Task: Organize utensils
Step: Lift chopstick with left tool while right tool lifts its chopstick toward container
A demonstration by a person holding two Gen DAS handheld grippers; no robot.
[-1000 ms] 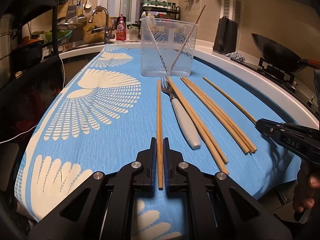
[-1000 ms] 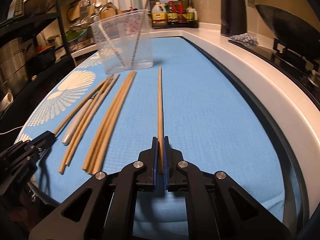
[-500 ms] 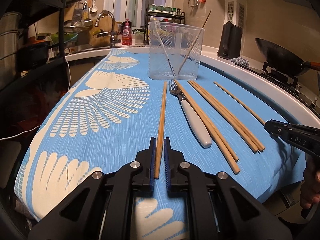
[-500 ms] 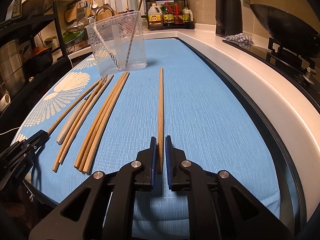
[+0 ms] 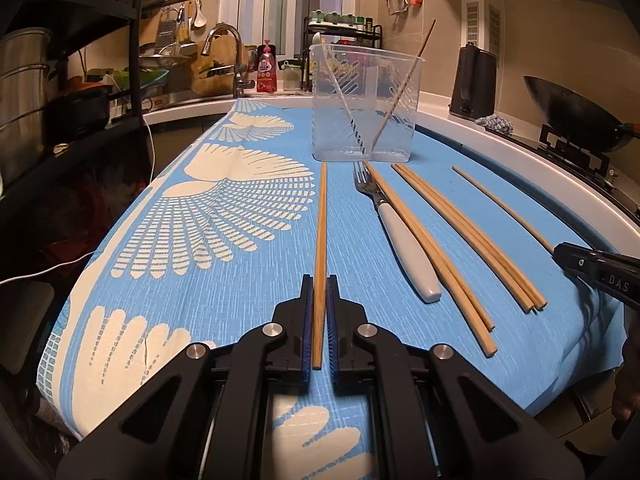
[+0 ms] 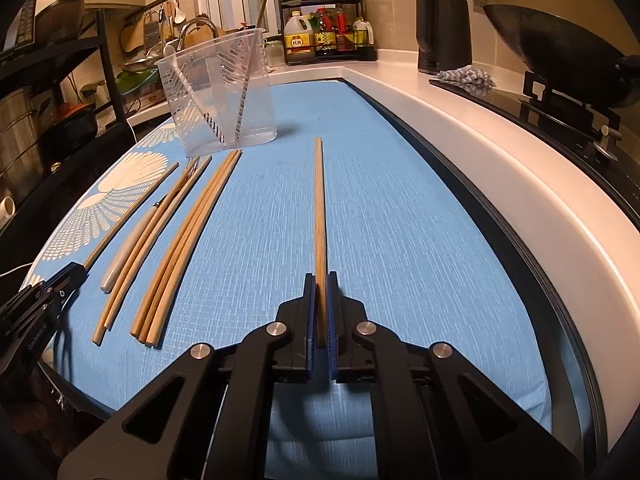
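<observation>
— Kitchen counter under a blue cloth (image 5: 248, 280); what lies on it?
— A clear tub (image 5: 364, 104) at the far end; a fork (image 5: 400, 236) and loose chopsticks (image 5: 468, 236) lie in front of it.
— And the left gripper (image 5: 319, 320)?
— Its jaws sit narrow around one chopstick (image 5: 321, 240) lying flat, small gaps showing.
— The right gripper (image 6: 319, 312)?
— Jaws narrow around the rightmost chopstick (image 6: 319, 208); whether they clamp it, I cannot tell.
</observation>
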